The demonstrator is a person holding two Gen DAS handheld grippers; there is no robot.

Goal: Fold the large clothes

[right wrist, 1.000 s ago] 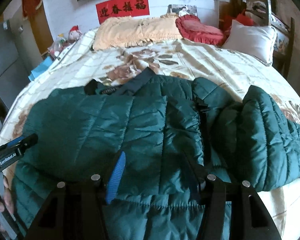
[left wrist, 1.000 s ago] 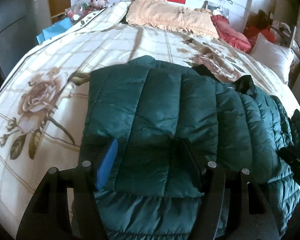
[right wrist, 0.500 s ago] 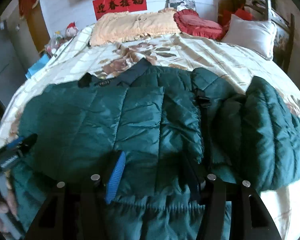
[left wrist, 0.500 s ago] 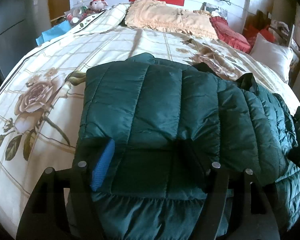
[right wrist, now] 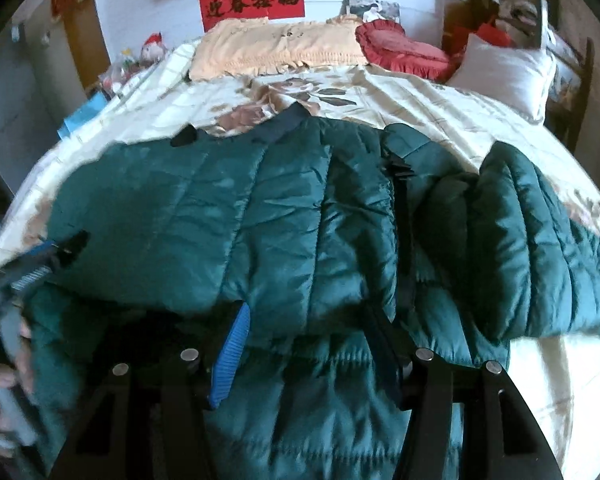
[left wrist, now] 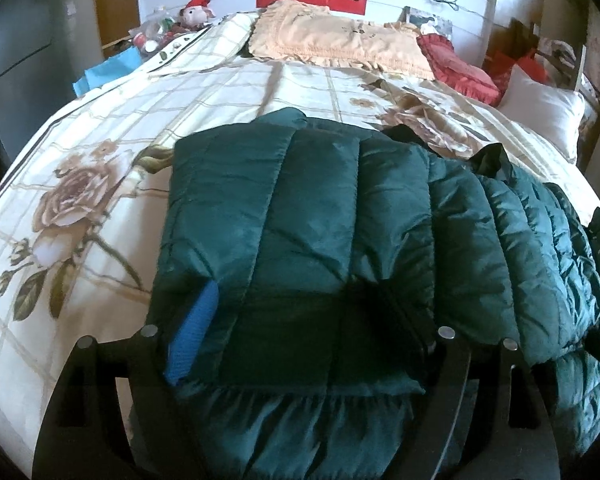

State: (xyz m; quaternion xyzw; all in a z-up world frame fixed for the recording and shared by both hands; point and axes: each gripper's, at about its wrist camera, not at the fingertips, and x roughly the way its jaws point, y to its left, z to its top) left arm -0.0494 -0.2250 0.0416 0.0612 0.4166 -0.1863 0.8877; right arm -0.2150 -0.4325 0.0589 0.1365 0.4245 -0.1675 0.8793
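The left gripper (left wrist: 300, 336) is tilted down over the near edge of a dark green quilted jacket (left wrist: 340, 220) and its jaws are opening, already spread wide; the folded edge of the jacket lies between them, the blue pad (left wrist: 192, 340) of the left finger lying along the fabric on one side and the dark right finger on the other, though whether the pads still press on the cloth I cannot tell. The right gripper (right wrist: 312, 344) is also angled downward at the jacket (right wrist: 240, 232) and its jaws are opening too, about half spread, with a puffy fold of the jacket bunched between the blue-padded finger (right wrist: 230, 356) and the dark one; the fabric seems to sit against both, but the grip is not clear. In the right wrist view the left gripper (right wrist: 48, 258) shows blurred at the left edge, with a person's hand (right wrist: 0, 384) wrapped round its handle beside the jacket's hem. The jacket lies across the near half of a bed (left wrist: 80, 200) covered in a cream floral spread, its body folded into a flat block, one sleeve (right wrist: 540, 240) spread out to the right. Far behind it at the head of the bed are a peach pillow (left wrist: 332, 40), a red cushion (left wrist: 456, 68) and a white pillow (left wrist: 540, 112).
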